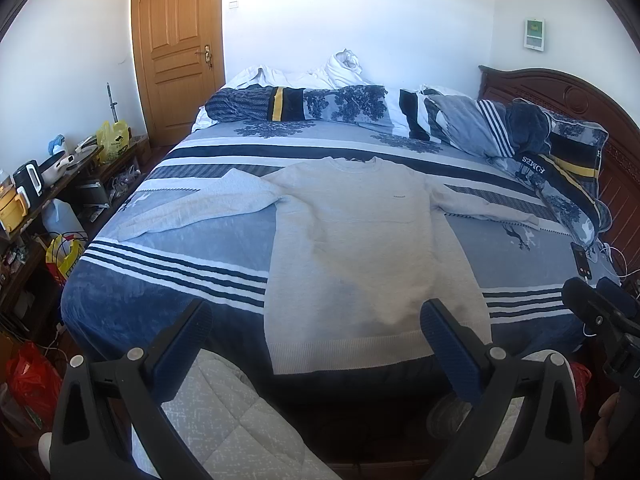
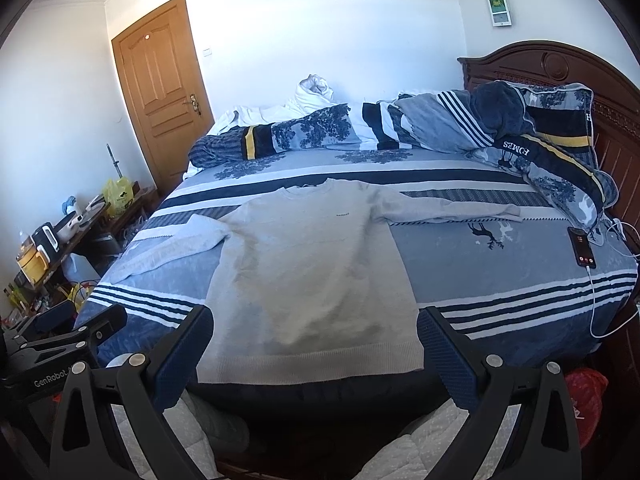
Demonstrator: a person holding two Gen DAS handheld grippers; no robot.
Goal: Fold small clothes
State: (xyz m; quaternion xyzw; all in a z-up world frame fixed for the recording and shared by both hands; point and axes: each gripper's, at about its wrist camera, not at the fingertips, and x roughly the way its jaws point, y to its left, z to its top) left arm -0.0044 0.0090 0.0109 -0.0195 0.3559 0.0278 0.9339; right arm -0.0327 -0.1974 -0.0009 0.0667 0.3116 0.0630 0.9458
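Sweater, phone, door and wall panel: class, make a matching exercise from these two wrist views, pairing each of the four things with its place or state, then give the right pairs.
Things:
1. grey sweater
2. phone
3. wooden door
4. wall panel

Places or states:
A. shut, at the far left of the room
B. spread flat on the bed, sleeves out
C. high on the wall, above the headboard
D. at the bed's right side, screen lit, cable plugged in

Pairs: 1-B, 2-D, 3-A, 4-C
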